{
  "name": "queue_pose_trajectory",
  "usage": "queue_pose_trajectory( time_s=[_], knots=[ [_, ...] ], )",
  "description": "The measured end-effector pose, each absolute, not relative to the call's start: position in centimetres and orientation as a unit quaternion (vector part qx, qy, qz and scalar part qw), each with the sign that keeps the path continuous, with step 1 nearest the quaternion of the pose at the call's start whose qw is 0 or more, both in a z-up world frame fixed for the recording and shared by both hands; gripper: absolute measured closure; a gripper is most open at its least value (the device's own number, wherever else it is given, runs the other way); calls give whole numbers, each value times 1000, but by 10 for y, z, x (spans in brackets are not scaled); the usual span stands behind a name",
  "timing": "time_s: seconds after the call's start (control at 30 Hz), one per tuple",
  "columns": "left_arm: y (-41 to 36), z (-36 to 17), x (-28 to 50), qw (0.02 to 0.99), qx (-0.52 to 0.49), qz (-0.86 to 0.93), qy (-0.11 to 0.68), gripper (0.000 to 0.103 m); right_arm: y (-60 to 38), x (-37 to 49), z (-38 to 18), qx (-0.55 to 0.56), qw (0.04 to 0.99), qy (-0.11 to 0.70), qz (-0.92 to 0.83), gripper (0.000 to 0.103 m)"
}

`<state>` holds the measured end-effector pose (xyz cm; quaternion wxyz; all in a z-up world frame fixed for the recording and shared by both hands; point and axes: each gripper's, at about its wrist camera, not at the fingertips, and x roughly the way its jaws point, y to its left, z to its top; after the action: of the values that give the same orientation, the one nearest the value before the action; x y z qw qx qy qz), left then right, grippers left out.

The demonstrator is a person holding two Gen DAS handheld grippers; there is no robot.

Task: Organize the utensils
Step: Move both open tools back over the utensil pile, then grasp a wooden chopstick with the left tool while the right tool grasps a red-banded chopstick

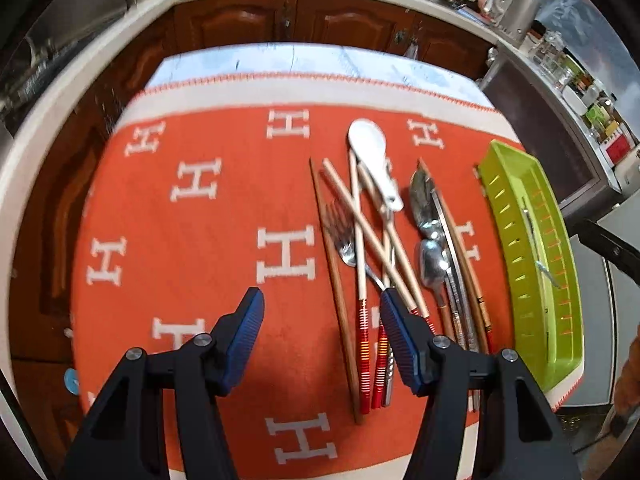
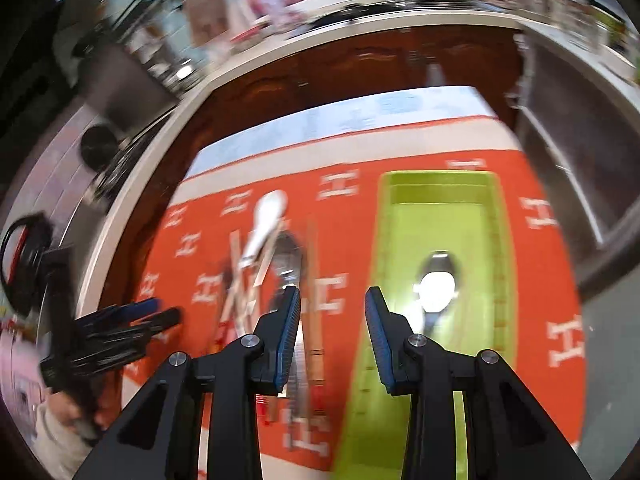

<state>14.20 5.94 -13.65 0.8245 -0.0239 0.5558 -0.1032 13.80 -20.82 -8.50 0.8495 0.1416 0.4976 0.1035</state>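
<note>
Right under my left gripper [image 1: 322, 322] it's just orange cloth [image 1: 192, 216], fingers spread with nothing between them, and the right-hand finger sits over the striped red ends of the chopsticks [image 1: 362, 240]. Past that is the whole pile, still loose on the cloth: a fork [image 1: 344, 236] tangled under the crossed chopsticks, two metal spoons [image 1: 430, 248] beside them, a white rice paddle [image 1: 372, 152] at the far end, plus a couple of long wooden sticks on either side

My right gripper [image 2: 332, 320] is also parted and holding nothing, hovering between the pile and the green tray [image 2: 500, 240]. That view is pretty blurred, but I can make out one shiny spoon [image 2: 438, 284] lying in the tray already. From the left view something thin and metal is in there too, hard to say if it's the same piece

So I'd call it barely started: one thing sorted, maybe two, and pretty much the entire heap still waiting to go across into the tray
</note>
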Motion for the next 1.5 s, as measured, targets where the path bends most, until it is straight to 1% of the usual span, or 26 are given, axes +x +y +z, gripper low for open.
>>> queue_pose_trajectory(
  time_s=[0.1,0.2,0.3,0.4,0.47,0.53,0.57,0.6,0.77,1.03,1.3,1.37,1.43,1.5],
  knots=[
    [55,-155,146,816,-25,-107,567,57,-178,144,-95,136,838,513,126,71],
    [47,-167,148,816,-7,-101,569,60,-159,145,-107,132,830,524,140,74],
    [41,-176,151,814,9,-91,573,68,-146,146,-116,128,823,533,150,75],
    [36,-186,153,812,23,-83,578,72,-137,149,-128,124,816,543,157,77],
    [31,-186,151,819,46,-74,567,73,-134,151,-134,123,812,547,159,78],
    [28,-187,150,824,50,-73,559,85,-130,152,-141,125,808,552,164,78],
    [27,-186,150,826,47,-74,557,97,-128,153,-144,127,806,554,166,78],
    [28,-186,151,826,43,-73,557,98,-126,154,-146,128,805,555,168,79],
    [39,-185,149,824,2,-81,562,99,-111,159,-155,134,795,561,186,80],
    [80,-172,138,827,-57,-71,555,99,-75,174,-179,154,768,587,204,81],
    [108,-159,124,834,-83,-71,541,99,-33,190,-202,107,769,609,165,82],
    [111,-158,123,835,-86,-71,540,99,-21,189,-200,72,782,600,149,83],
    [115,-160,120,833,-89,-74,541,99,-13,188,-200,45,791,596,133,92],
    [117,-162,119,832,-92,-76,542,99,-10,188,-200,39,795,593,122,94]
  ],
)
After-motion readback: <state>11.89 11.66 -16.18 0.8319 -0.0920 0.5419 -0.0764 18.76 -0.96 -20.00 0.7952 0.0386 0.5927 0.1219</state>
